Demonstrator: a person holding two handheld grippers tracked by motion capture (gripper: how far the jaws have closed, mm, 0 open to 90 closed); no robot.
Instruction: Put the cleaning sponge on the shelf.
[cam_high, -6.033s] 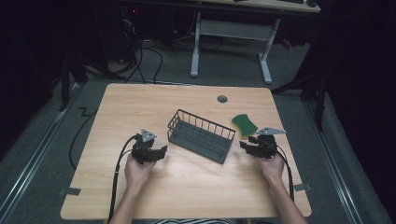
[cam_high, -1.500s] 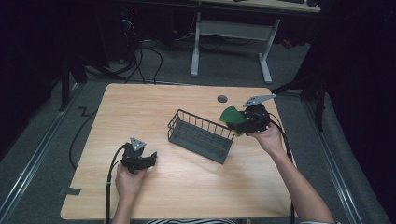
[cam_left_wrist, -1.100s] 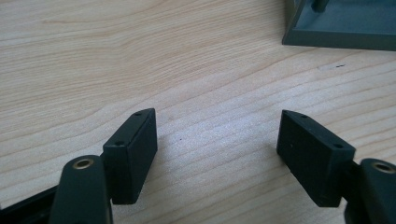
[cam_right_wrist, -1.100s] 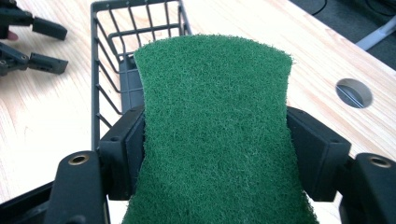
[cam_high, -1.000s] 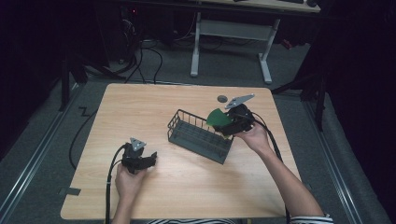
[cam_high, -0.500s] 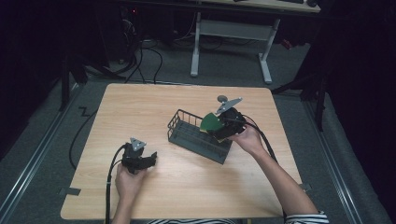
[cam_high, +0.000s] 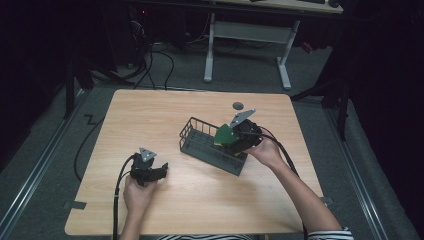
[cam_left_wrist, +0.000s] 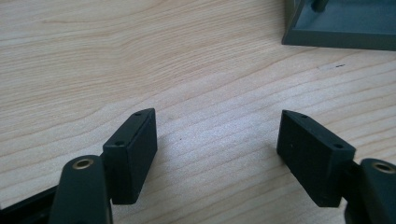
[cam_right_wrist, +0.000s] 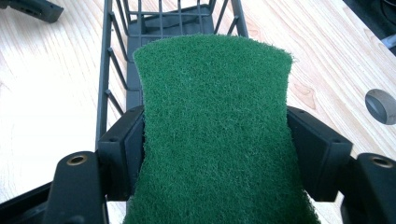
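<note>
Pale wood grain covers the bench (cam_high: 200, 200), which stands in a dim room with a dark floor around it. Right of the bench's middle, a green scouring pad (cam_right_wrist: 215, 135) sits clamped between the two black jaws of the right tongs (cam_high: 226, 138); the jaws press on its two long edges, pinching it slightly narrower at the waist, and its far end juts out past the jaw tips. In the high view the pad (cam_high: 226, 134) hangs over the right end of a dark wire basket (cam_high: 200, 142), just above its rim, apart from the basket floor. The right tongs view looks down the basket's length (cam_right_wrist: 116, 56), with the pad's far edge over the basket's interior. The basket lies slanted across the bench's middle. A small grey round disc (cam_high: 238, 105) sits on the bench beyond the basket. At the near left, the left tongs (cam_high: 161, 170) rest low over bare wood, jaws spread wide with nothing between them, well apart from the basket.
</note>
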